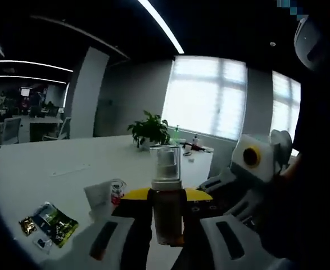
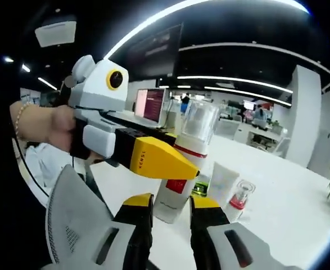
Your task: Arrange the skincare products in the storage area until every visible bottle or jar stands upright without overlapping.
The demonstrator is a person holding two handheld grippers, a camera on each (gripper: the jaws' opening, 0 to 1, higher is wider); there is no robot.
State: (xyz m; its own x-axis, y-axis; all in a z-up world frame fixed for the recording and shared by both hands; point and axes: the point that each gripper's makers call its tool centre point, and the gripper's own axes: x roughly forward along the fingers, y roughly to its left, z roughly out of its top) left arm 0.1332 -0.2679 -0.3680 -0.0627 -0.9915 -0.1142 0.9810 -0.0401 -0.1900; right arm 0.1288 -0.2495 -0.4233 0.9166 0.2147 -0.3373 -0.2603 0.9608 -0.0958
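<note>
A pump bottle (image 1: 167, 211) with a clear cap stands upright between my left gripper's (image 1: 167, 194) yellow-tipped jaws, which are shut on its body. It looks brownish against the bright window. In the right gripper view the same bottle (image 2: 179, 185) is white with a red band and label, and its base sits at the table. The left gripper (image 2: 167, 163) comes in from the left there, held by a hand. My right gripper (image 2: 171, 202) is open with nothing between its jaws, just short of the bottle's base. It also shows at the right of the left gripper view (image 1: 215, 188).
A white tube (image 2: 224, 183) and a small clear bottle with a red base (image 2: 239, 197) stand just past the pump bottle. Sachets (image 1: 55, 222) lie on the white table (image 1: 52, 163), near a small red-labelled jar (image 1: 117, 191). A potted plant (image 1: 149, 130) sits at the far edge.
</note>
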